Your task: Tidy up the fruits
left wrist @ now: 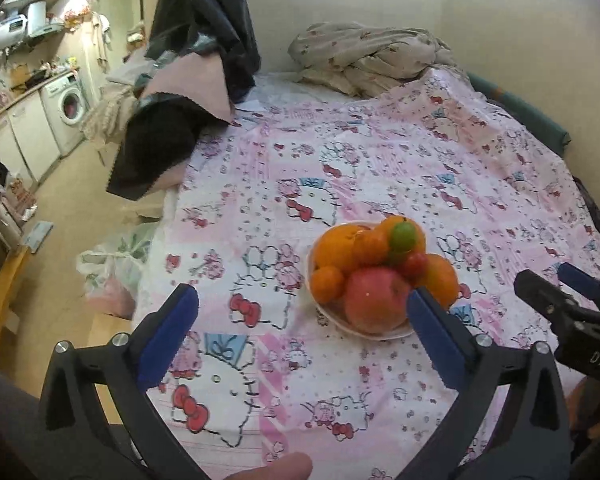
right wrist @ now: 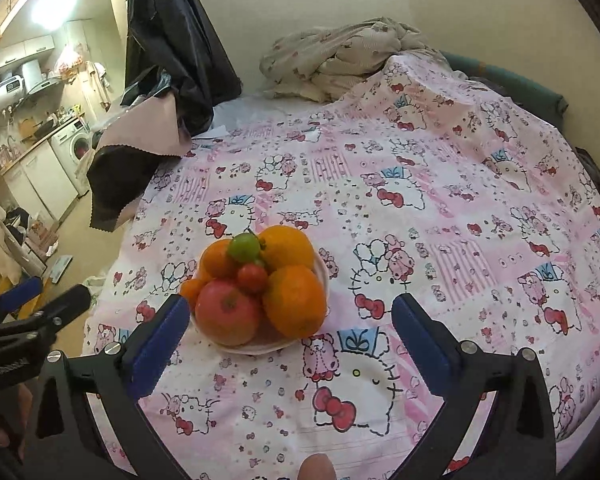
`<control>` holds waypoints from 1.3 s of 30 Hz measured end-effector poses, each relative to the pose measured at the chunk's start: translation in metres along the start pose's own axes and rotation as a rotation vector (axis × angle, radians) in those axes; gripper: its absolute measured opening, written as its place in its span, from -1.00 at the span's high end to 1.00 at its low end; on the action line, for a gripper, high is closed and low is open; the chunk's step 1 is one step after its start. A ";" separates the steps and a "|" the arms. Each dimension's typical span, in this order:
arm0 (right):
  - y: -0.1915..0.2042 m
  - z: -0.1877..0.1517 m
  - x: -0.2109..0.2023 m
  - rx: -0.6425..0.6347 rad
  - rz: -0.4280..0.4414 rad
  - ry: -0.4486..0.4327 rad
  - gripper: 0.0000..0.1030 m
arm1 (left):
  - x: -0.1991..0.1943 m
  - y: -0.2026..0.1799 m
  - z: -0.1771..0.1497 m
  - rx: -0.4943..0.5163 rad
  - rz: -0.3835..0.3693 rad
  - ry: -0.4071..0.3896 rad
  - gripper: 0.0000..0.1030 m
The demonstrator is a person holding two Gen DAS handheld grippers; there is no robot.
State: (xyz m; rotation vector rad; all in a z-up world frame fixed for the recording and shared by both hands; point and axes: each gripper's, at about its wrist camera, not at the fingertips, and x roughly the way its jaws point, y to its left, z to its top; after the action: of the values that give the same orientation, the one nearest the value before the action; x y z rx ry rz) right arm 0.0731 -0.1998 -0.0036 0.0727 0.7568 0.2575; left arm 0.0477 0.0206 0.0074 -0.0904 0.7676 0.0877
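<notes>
Fruits piled in a shallow white bowl (left wrist: 396,333) sit on a bed spread with a pink-and-white cartoon-cat sheet (left wrist: 380,152): a large red apple (left wrist: 374,300) at the near side, several oranges (right wrist: 296,300) around it, a small red tomato (right wrist: 252,278) and a small green round fruit (right wrist: 244,247) on top. A crumpled beige floral blanket (left wrist: 372,56) lies at the far end of the bed by the wall, and dark clothing (left wrist: 204,20) hangs at the far left corner. Beyond the bed's left edge is a kitchen area with a white front-loading washing machine (left wrist: 70,108). The left gripper (left wrist: 302,300) has its jaws wide apart, holding nothing, the bowl just ahead, close to its right finger. The right gripper (right wrist: 290,310) is likewise spread wide and unloaded, the bowl just ahead between its fingers, nearer the left one.
</notes>
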 end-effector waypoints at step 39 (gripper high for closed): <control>0.005 0.000 0.004 -0.024 0.005 0.009 -1.00 | 0.001 -0.006 0.000 0.006 -0.012 0.010 -0.99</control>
State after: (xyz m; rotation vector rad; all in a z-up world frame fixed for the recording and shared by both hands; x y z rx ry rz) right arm 0.0745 -0.1939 -0.0055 0.0508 0.7619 0.2720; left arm 0.0495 0.0149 0.0070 -0.0899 0.7770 0.0732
